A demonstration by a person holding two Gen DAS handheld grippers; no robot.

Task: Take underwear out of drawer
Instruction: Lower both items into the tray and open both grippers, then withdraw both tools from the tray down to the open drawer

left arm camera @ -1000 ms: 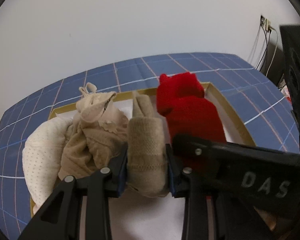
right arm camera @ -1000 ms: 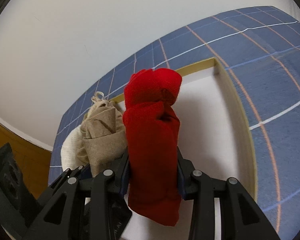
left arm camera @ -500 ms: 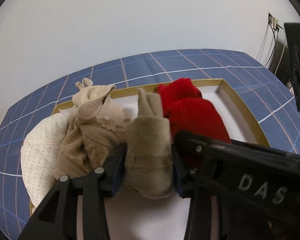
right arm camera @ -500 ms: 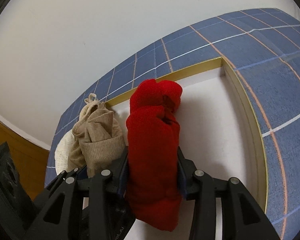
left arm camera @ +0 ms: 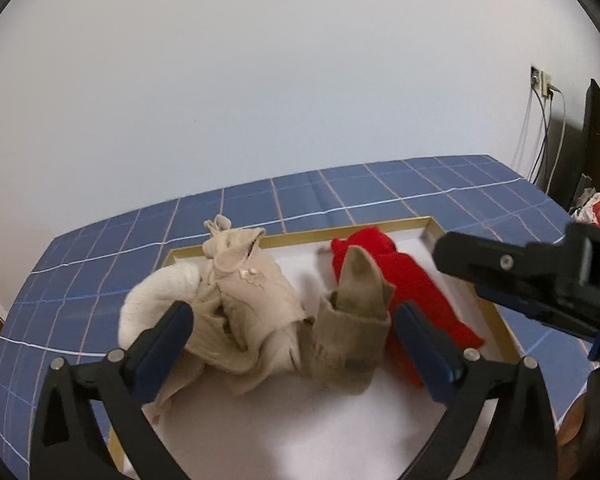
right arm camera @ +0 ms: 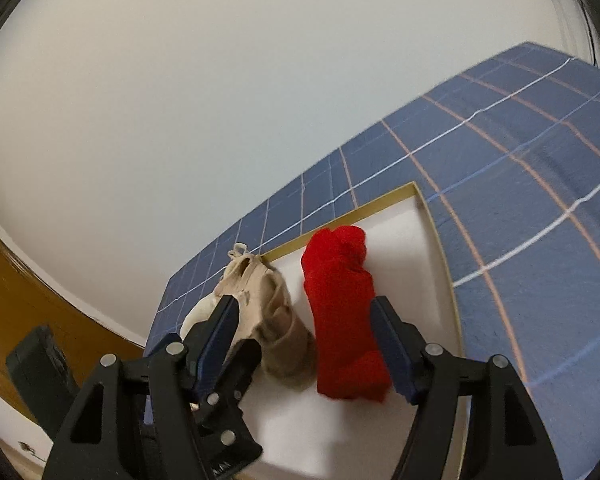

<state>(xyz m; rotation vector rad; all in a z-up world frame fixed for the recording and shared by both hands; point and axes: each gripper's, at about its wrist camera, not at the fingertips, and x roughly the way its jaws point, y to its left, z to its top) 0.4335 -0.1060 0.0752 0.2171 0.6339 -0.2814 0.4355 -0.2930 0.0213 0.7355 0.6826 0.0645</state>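
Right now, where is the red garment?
In both wrist views the red garment lies in the white tray, on its right side beside the tan rolled garment, between the right claw's opening jaws.

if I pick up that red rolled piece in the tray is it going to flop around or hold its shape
The red rolled piece will probably flop: it is soft knit cloth, already bent and bulging along its length. Being a loose roll, it may unroll if pinched at one end. It looks light, and its fuzzy surface should not slip between the opening right tongs.
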